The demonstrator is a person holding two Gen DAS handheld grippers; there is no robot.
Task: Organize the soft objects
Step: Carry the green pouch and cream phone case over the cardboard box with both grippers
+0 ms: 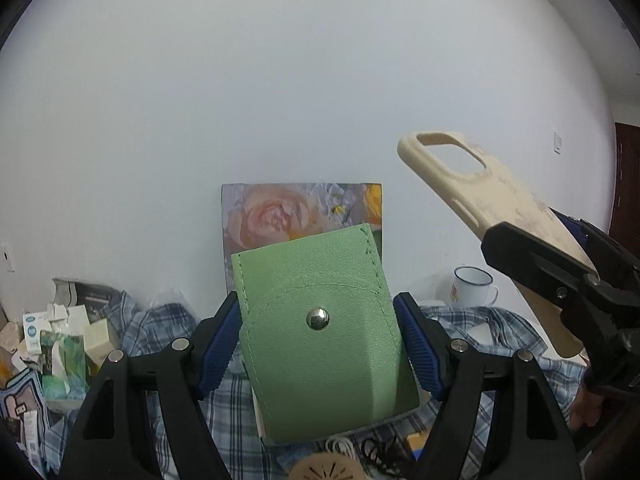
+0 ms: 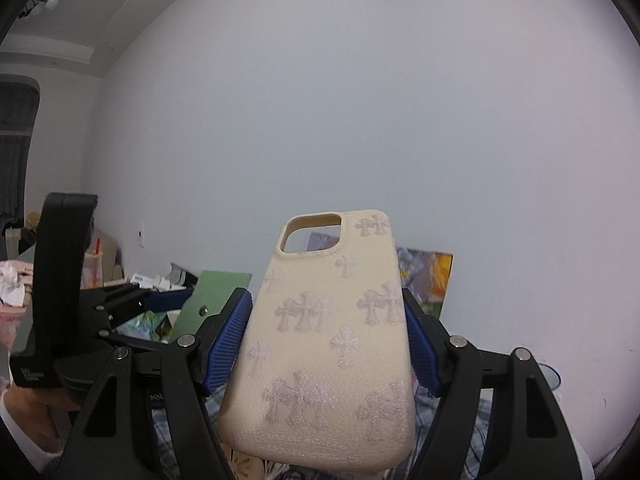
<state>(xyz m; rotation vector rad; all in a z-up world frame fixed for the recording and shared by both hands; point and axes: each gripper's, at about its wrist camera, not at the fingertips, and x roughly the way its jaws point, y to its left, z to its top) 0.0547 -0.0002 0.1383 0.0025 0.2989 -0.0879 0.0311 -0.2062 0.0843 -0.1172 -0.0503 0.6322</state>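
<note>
While lifted clear of the clutter for sorting: green pouch (image 1: 320, 328) pinched in left gripper (image 1: 320, 344) jaws, cream phone case (image 2: 332, 344) clamped in right gripper (image 2: 328, 344) jaws.

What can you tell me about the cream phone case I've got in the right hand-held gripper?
The phone case is cream-coloured, looks like soft textured silicone, and is empty: the wall shows through its rounded camera cutout at the top. Its back carries pale raised cross motifs and a faint band near the bottom edge. Side button bumps show in the left wrist view. It is held up in the air, tilted, camera end uppermost, clamped across its width by the right hand-held gripper; nothing else touches it.
</note>
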